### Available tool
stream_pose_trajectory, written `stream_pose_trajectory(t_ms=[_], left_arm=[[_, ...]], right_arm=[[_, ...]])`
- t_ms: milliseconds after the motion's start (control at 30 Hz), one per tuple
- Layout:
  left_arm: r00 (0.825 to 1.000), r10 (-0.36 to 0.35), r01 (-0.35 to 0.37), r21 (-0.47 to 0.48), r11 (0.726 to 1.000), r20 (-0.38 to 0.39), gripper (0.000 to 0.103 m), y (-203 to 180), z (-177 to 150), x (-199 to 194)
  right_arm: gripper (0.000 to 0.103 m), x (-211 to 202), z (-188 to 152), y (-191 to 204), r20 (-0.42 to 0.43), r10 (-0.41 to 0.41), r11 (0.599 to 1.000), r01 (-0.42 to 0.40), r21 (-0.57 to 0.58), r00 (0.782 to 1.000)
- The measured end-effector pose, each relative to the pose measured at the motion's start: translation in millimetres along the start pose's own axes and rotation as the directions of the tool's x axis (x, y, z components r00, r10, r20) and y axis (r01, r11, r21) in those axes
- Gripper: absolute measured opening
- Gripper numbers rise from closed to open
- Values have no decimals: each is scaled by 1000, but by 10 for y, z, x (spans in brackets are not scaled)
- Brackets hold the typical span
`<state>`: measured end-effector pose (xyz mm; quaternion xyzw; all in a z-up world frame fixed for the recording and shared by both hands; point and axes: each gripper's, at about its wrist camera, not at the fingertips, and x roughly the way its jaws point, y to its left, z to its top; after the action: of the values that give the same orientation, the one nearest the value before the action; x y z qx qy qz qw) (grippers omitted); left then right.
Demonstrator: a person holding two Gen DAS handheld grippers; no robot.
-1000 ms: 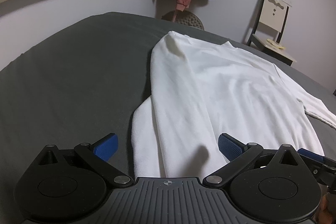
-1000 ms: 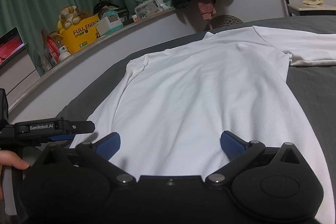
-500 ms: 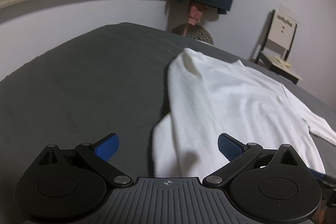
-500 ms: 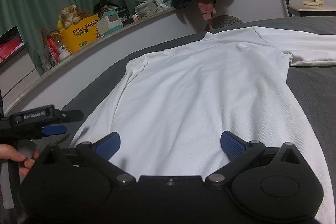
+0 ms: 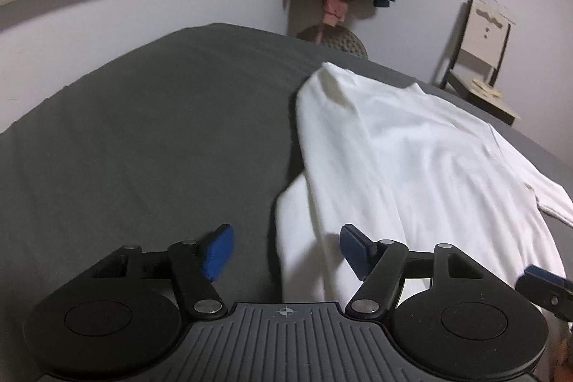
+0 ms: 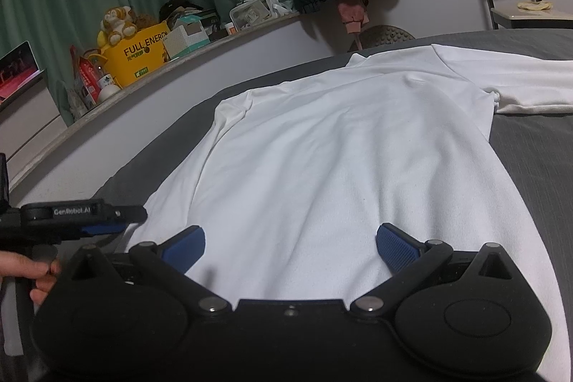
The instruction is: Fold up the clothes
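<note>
White long-sleeved shirt (image 6: 340, 160) spread flat on the dark grey bed cover (image 5: 143, 131), near hem toward both tools, far sleeve (image 6: 519, 88) stretched out to the side, near sleeve (image 5: 297, 231) tucked along the body edge

Left gripper (image 5: 286, 251) just been closing from its widest, now part-way in, blue pads (image 5: 220, 249) bracketing the lower corner of that tucked sleeve but not yet pressing on it; cloth edge lying between the jaws, closer to the right pad. Compared with a second ago, shifted off the shirt body toward the bare cover, so the sleeve edge now sits in the gap rather than the torso panel

Right gripper (image 6: 290, 249) spread wide over the hem, nothing pinched, unchanged from a moment ago

Likely meaning: a grab on the sleeve-side corner under way, first fold not yet started; risk of catching only the top layer
</note>
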<state>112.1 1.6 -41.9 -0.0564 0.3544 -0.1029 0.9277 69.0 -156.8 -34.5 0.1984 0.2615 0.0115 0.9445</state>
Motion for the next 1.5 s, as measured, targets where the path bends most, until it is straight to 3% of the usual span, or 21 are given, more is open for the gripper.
stream_pose_trajectory(t_ms=[167,267,367,400,500,600,700,767,833,900,1000,1067,1133,1167,1233,1300,1333,1400,1500], left_arm=[[998,-66,63,99,993,22,68,-239,-34,-192],[997,-82,81,129,988,-3,68,-345,-64,-203],[994,-104,107,127,986,-32,69,-412,-52,-206],[994,-105,108,117,987,-31,69,-433,-39,-250],[994,-98,94,71,993,46,69,-451,40,-544],[981,-129,137,-46,989,145,85,-382,154,-1008],[956,-209,245,-165,955,208,87,-327,183,-1513],[940,-240,293,-212,932,242,87,-361,170,-1862],[935,-240,306,-253,918,260,87,-407,150,-2238],[939,-223,293,-270,917,262,87,-431,121,-2631],[939,-179,247,-216,944,292,88,-516,85,-3202],[944,-123,180,-168,969,306,99,-553,29,-3550],[945,-50,97,-129,987,324,101,-577,-47,-3827],[944,-13,51,-106,993,329,101,-578,-102,-3904],[946,64,-45,-67,997,319,101,-545,-233,-3960],[953,138,-130,-48,990,268,101,-463,-358,-3875],[958,160,-154,-45,987,237,101,-427,-428,-3801],[966,179,-173,-47,984,184,101,-364,-556,-3682],[972,168,-157,-80,984,164,101,-302,-649,-3531]], right_arm=[[103,-40,-3,67,6,-8,1000,8,-16,1000],[101,-96,-7,200,-26,63,997,-64,-38,998],[93,-214,-38,388,-48,103,990,-107,-90,994],[86,-286,-25,452,-53,111,987,-116,-107,992],[85,-630,196,556,-1,144,984,-143,-108,990],[86,-1108,570,539,118,182,982,-174,-76,976],[92,-1591,864,479,218,144,989,-144,-15,965],[92,-1839,1030,455,237,121,989,-139,59,964],[93,-2000,1186,485,235,99,982,-132,132,967],[100,-1974,1272,584,180,124,980,-150,135,976],[102,-1813,1315,767,68,185,977,-191,95,980],[98,-1571,1095,868,-22,196,977,-194,86,980],[82,-1364,744,893,-98,211,975,-202,93,973],[79,-1268,547,895,-132,220,973,-208,98,966],[68,-1103,157,925,-212,228,973,-215,85,950],[61,-982,-103,1059,-304,198,977,-213,-16,932],[61,-951,-186,1135,-312,175,975,-208,-77,934],[61,-928,-298,1211,-297,141,971,-190,-143,944],[60,-843,-415,1187,-338,164,975,-205,-88,927]])
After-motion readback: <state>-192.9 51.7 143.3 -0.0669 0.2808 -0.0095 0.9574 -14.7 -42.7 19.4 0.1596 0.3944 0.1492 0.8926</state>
